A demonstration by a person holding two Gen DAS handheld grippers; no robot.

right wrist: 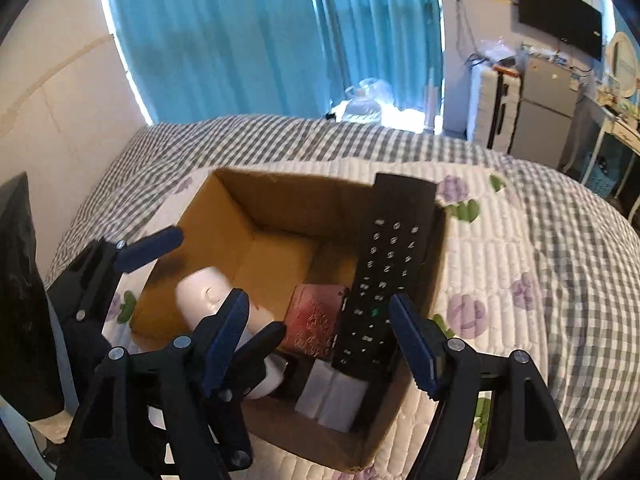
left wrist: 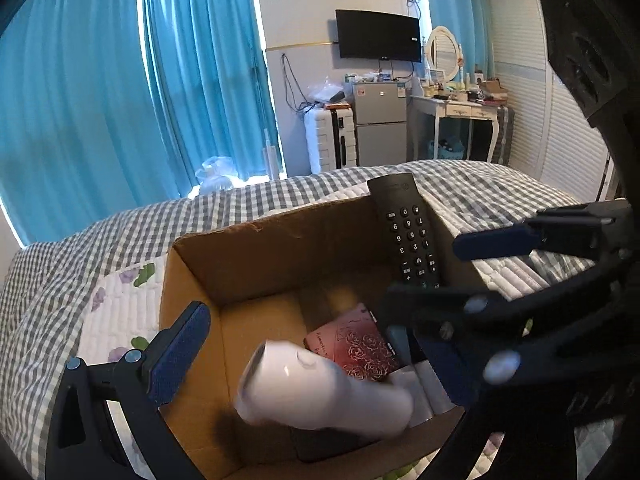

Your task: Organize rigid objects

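Observation:
An open cardboard box (left wrist: pixel 256 264) (right wrist: pixel 224 204) stands on the bed. A black remote (left wrist: pixel 406 232) (right wrist: pixel 384 272) leans upright in its right corner. A red patterned case (left wrist: pixel 356 344) (right wrist: pixel 314 322), a white flat box (right wrist: pixel 334 398) and a white rounded device (left wrist: pixel 324 392) (right wrist: pixel 204 296), blurred, are inside. My left gripper (left wrist: pixel 320 348) (right wrist: pixel 218 292) is open over the box, the white device between its fingers without contact. My right gripper (right wrist: pixel 320 344) is open, its fingers either side of the remote's lower end; it also shows in the left wrist view (left wrist: pixel 448 272).
The bed has a quilted floral cover (right wrist: pixel 500 280) over a grey checked sheet (left wrist: pixel 48 276). Blue curtains (left wrist: pixel 120 80) hang behind. A suitcase (left wrist: pixel 330 140), small fridge (left wrist: pixel 380 124), wall TV (left wrist: pixel 378 36) and dressing table (left wrist: pixel 460 116) stand across the room.

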